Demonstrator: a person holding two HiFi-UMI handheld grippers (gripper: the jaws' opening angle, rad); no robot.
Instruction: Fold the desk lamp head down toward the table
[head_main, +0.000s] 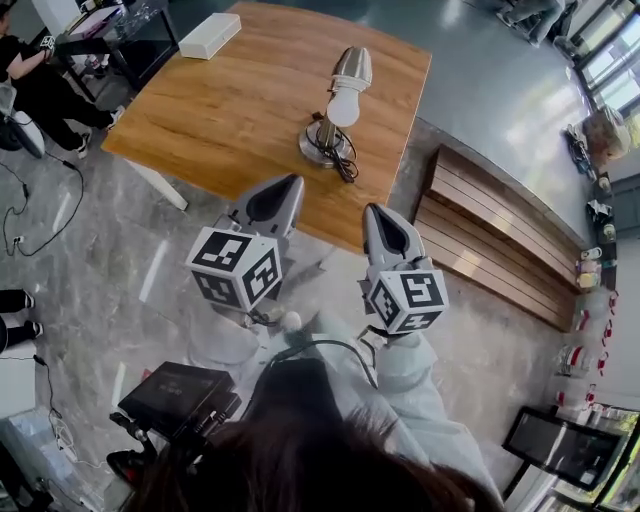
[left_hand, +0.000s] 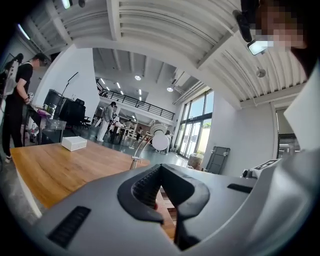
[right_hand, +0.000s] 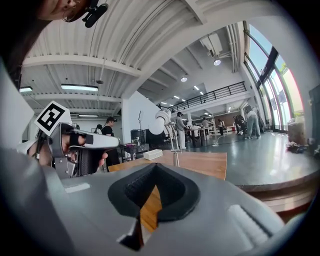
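Head view: the lamp (head_main: 338, 105) stands on the worktop (head_main: 240, 100), head raised, at twelve o'clock from both grippers. Left gripper (head_main: 288, 183) and right gripper (head_main: 376, 212) are closed, holding nothing.

Desk lamp (head_main: 335, 110), shown standing upright on the right half of a wooden table (head_main: 230, 110), closer to the near edge than to the far one. A round, flat metal base (head_main: 318, 150) is set on the tabletop, and a black cord (head_main: 345, 162) is bunched over its near side. From the base a thin, curved metal neck (left_hand: 142, 146) is carried upward to a silver cone-shaped head (head_main: 353, 68). A round white bulb (head_main: 343, 106) is seated in the open end of the head, which is turned toward the near edge. The head is held raised, well above the tabletop, not yet folded down.
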